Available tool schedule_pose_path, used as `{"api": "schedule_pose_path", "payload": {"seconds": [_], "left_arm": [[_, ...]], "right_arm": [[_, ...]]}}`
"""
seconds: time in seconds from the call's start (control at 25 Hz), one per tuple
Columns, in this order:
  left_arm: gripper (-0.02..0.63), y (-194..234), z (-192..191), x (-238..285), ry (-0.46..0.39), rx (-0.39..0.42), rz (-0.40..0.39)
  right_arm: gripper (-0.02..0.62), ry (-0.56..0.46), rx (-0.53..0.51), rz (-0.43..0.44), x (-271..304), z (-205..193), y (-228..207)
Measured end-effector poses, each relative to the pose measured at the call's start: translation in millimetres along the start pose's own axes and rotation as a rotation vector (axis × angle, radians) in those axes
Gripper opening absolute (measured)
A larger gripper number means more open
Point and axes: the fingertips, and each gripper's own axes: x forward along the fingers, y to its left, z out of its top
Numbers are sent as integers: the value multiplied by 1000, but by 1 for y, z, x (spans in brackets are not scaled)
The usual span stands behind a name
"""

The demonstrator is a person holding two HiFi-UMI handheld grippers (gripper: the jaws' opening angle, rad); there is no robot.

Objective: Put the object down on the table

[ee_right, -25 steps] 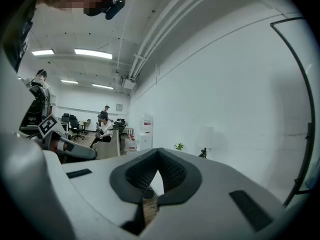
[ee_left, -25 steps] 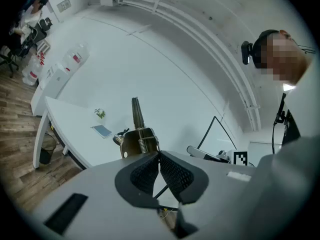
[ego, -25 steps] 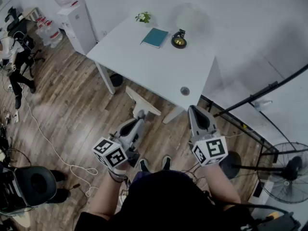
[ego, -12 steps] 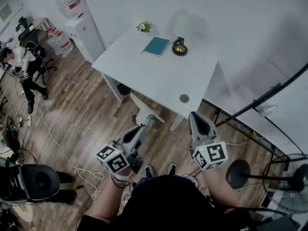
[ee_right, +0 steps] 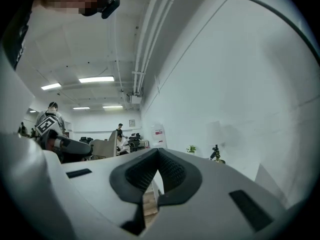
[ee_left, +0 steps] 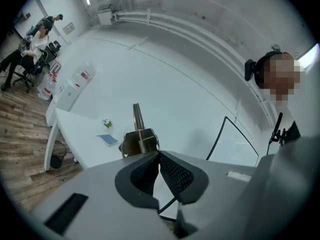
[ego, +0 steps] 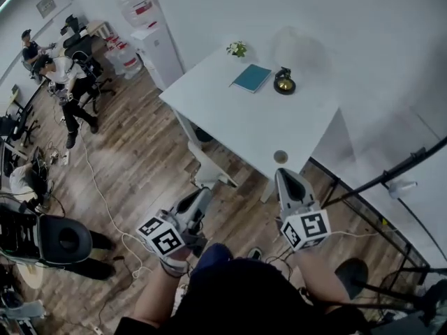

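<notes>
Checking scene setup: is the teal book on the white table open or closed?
Closed: the teal book lies flat on the white rectangular table, only its cover showing.

Looks like an open-plan office, maybe with a bit of a test corner. There's a wood-look floor (ego: 147, 152) and a plain white bench (ego: 237, 121) against a bare white wall, with just a teal notebook (ego: 251, 77) and a little potted plant (ego: 238, 49) on it. A water cooler (ego: 158, 47) stands in the corner with spare jugs (ego: 120, 47) beside it. A couple of people (ego: 63, 72) sit further back, a black swivel chair (ego: 63, 239) is nearer, cables (ego: 93, 176) trail over the floor, and strip lights (ee_right: 96, 79) run along the ceiling.
</notes>
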Motion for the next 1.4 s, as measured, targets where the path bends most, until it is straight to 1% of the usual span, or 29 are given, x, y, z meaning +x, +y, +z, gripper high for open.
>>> {"api": "schedule_pose_path", "payload": {"seconds": [0.08, 0.2, 0.32, 0.44, 0.56, 0.8, 1.0, 1.12, 1.28, 1.4], "left_arm": [[11, 1, -1, -7, -8, -1, 37], [11, 18, -1, -11, -22, -8, 83], [11, 35, 5, -6, -42, -12, 92], [11, 50, 13, -1, -49, -19, 86], [11, 71, 25, 2, -49, -33, 68], [11, 136, 69, 2, -53, -53, 44], [11, 192, 108, -2, -44, -72, 9], [11, 224, 128, -12, -41, -87, -6], [11, 265, 144, -24, -45, -106, -13], [11, 287, 151, -31, -55, -139, -7]], "right_arm": [[5, 10, 9, 27, 2, -4, 2], [5, 27, 12, 56, 15, -15, 1], [5, 38, 11, 65, 30, -21, -2], [5, 49, -1, 63, 46, -25, -1], [5, 70, -9, 40, 69, -28, 3], [5, 91, -55, 2, 131, -24, 23], [5, 111, -76, -27, 189, -24, 54], [5, 135, -98, -39, 220, -31, 76], [5, 169, -118, -43, 249, -41, 101], [5, 201, -138, -37, 266, -45, 114]]}}
